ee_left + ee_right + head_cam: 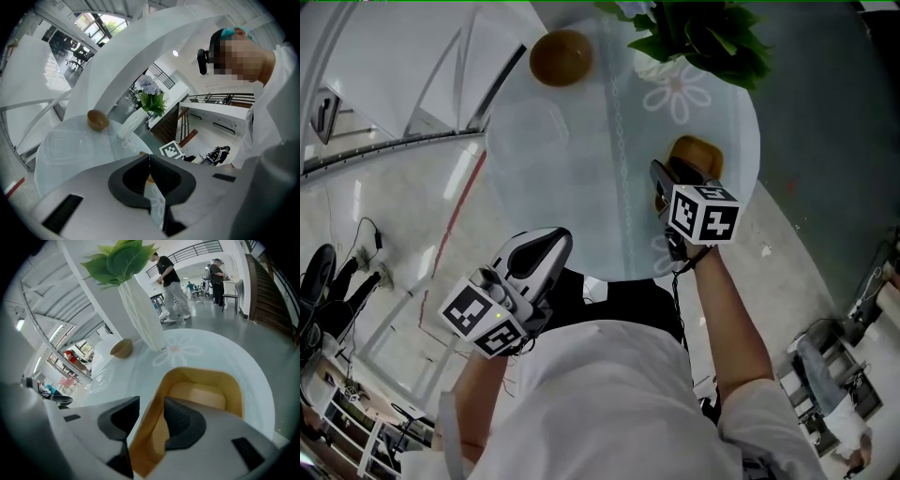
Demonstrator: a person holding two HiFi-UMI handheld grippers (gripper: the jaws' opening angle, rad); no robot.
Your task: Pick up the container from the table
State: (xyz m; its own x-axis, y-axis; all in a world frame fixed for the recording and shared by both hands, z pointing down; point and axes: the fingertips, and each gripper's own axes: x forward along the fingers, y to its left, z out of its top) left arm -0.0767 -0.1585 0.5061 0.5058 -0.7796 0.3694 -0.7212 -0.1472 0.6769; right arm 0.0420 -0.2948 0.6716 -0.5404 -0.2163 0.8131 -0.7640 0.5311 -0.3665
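We face a round white counter [581,197] with a flower pattern, in a bright hall. The tan container [202,394] sits close to the counter's edge on our right. It is empty and thin-walled, so we judge it light and stiff enough to lift by one wall, though the smooth rim may slip. Our right hand-held gripper [151,403] stands wide open astride the near wall, one jaw inside and one outside, not pressing. Our left hand-held gripper [150,158] is clenched on nothing. Beyond stand a brown bowl [562,57] and a white vase [140,317].
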